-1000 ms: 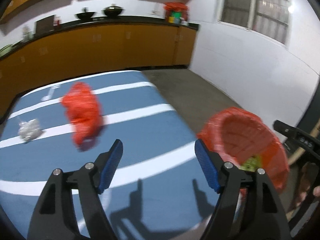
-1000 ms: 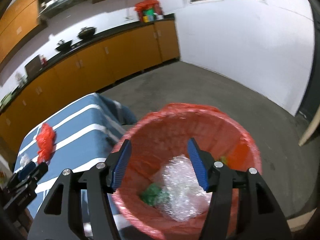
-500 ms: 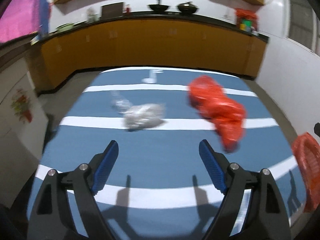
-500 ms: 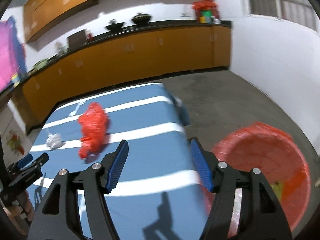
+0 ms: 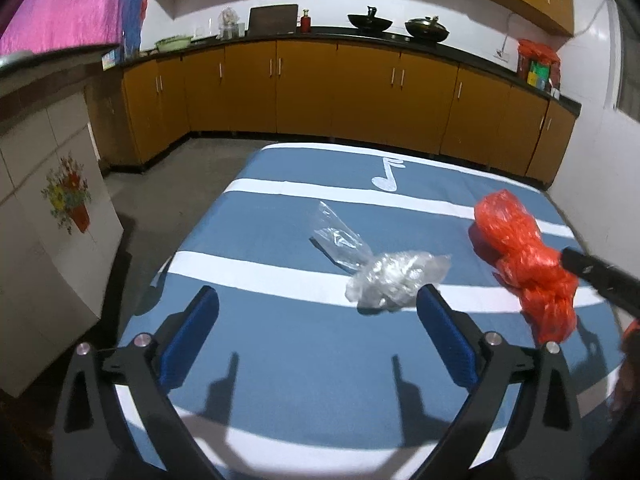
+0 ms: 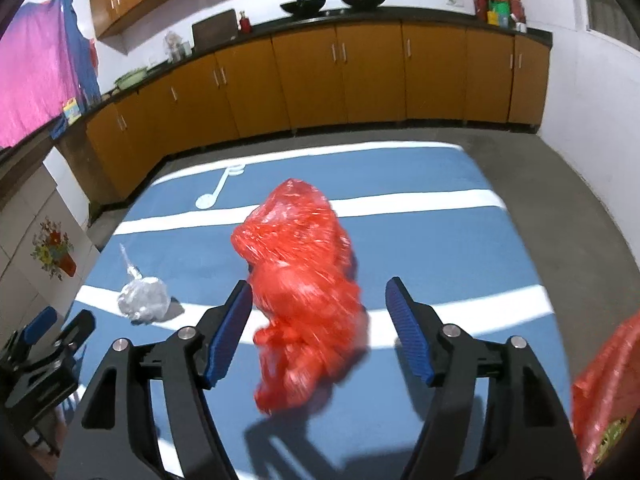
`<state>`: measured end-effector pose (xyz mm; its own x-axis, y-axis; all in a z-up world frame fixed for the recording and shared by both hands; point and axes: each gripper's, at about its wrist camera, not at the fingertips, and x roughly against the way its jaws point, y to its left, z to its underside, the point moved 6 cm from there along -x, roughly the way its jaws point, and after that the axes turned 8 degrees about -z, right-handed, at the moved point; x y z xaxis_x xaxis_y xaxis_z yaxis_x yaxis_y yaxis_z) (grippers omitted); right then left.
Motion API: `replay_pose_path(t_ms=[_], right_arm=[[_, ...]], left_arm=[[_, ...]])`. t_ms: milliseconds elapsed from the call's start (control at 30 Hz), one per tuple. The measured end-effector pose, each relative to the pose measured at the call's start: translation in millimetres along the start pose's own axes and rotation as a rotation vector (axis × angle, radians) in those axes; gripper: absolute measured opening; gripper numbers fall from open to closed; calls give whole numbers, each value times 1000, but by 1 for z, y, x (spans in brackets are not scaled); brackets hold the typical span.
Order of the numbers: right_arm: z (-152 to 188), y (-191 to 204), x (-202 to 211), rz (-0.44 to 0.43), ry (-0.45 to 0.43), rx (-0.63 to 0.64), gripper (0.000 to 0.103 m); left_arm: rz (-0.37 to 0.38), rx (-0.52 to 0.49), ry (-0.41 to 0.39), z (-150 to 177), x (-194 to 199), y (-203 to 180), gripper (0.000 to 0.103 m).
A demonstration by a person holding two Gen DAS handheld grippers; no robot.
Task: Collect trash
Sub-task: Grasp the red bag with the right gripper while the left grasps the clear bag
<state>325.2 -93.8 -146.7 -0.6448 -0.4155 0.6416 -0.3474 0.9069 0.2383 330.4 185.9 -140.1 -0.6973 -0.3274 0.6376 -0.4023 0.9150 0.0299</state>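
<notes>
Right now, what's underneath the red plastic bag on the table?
The red plastic bag lies on the blue cloth and across a white stripe. Whatever is directly beneath the bag, or inside it, is covered.

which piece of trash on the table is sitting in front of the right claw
The crumpled red plastic bag, in front of the opening right claw; the clear plastic wad lies off to its left.

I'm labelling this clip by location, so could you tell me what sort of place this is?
Most likely a home kitchen. Orange cabinets run along two walls under a dark countertop, and two woks sit on it. In the middle stands a table with a blue striped cloth.
</notes>
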Motion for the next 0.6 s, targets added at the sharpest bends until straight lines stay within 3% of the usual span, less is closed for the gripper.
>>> replay_pose_path(t_ms=[233, 267, 367, 600], right_arm=[[3, 2, -33, 31, 77, 49, 71], [5, 3, -36, 25, 87, 52, 63], [9, 3, -35, 14, 101, 74, 52], [21, -17, -11, 44, 88, 58, 46]], left_arm=[[20, -16, -14, -9, -13, -6, 97], [25, -22, -15, -9, -14, -9, 97], [49, -46, -16, -12, -20, -19, 96], [79, -108, 39, -15, -39, -48, 90]])
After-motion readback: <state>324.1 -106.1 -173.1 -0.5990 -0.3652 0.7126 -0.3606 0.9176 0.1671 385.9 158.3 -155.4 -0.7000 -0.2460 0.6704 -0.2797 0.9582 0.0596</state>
